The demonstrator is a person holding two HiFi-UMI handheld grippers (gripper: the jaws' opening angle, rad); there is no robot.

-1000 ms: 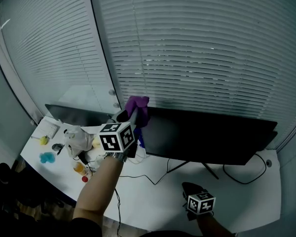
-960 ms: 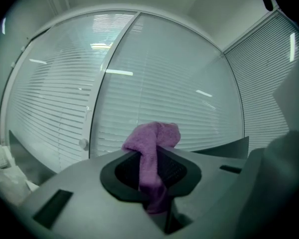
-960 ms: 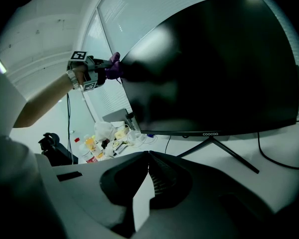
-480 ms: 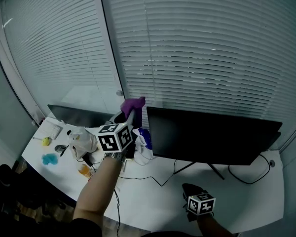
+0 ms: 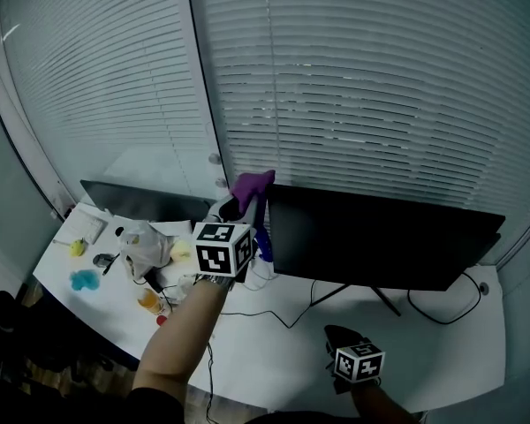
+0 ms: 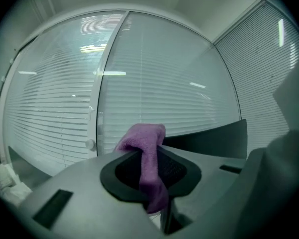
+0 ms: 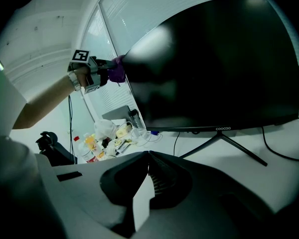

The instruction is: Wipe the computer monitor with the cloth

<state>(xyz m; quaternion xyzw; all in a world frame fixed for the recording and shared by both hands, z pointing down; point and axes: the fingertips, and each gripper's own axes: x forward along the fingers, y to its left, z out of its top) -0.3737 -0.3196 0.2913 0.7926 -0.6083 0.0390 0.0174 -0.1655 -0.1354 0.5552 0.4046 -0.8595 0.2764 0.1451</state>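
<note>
The white desk [image 5: 274, 360] carries the monitor [image 5: 380, 241], a white bag [image 5: 146, 247] and an orange bottle [image 5: 147, 301].

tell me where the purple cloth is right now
In the head view, left of centre: the purple cloth is pinched in the left tongs, at the upper left corner of the computer monitor.

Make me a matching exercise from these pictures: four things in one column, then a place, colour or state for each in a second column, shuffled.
Column one:
1. cloth
2. monitor
3. left gripper
4. right gripper

Column two:
A. black, standing on the white desk
B. low, near the desk's front edge
C. purple, pinched between jaws
D. held high, by the monitor's upper left corner

Pairs: 1-C, 2-A, 3-D, 4-B
</note>
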